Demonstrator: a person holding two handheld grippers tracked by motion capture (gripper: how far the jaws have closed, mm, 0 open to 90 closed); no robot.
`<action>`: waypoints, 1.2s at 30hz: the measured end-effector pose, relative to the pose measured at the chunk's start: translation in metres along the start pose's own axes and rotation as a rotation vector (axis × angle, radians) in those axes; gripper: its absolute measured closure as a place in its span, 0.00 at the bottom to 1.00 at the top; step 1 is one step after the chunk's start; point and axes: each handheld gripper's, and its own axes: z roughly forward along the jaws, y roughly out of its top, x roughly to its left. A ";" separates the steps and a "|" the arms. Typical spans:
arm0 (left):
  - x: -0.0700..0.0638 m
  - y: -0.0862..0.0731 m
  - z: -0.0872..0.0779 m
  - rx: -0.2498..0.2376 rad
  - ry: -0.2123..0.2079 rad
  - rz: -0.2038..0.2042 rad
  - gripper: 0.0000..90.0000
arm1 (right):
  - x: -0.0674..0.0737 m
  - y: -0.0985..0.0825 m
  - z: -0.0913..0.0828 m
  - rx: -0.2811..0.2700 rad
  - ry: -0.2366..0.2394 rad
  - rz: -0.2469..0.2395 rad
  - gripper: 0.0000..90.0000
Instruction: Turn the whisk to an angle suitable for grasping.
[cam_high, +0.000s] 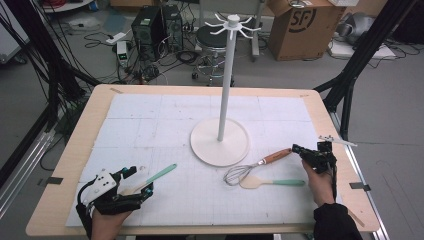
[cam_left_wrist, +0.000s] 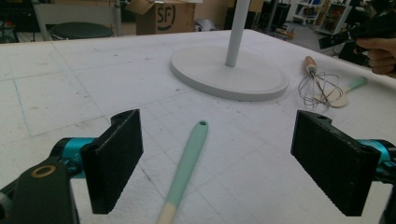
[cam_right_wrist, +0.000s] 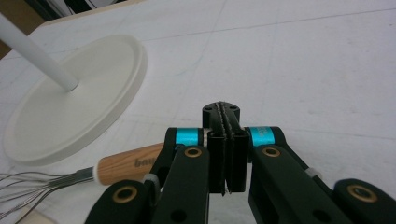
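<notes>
The left hand-held gripper (cam_left_wrist: 217, 154) rests on the counter (cam_high: 165, 107) with jaws wide open, holding nothing. The spatula (cam_left_wrist: 187, 168) lies flat between them, untouched, so the grasp looks about to start. Its long axis runs straight ahead of the jaws, green end pointing away toward the stand (cam_left_wrist: 229, 72). Next: close squarely on the handle. The right hand-held gripper (cam_right_wrist: 226, 154) is fully closed and empty, just above the whisk (cam_right_wrist: 123, 165) handle.

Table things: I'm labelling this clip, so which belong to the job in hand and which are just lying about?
In the job:
green-handled spatula between the open left gripper
whisk by the shut right gripper
white hook stand

Lying about:
second spatula
cardboard box
stool
</notes>
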 end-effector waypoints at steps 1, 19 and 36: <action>-0.001 0.000 0.000 0.000 0.001 0.004 0.19 | 0.000 0.000 0.000 0.000 0.000 0.000 1.00; -0.003 0.000 0.008 0.011 -0.027 0.006 0.19 | -0.030 0.008 0.026 0.085 -0.063 0.025 1.00; -0.002 0.000 0.008 0.003 -0.024 0.002 0.19 | -0.029 0.009 0.035 0.169 -0.006 0.001 1.00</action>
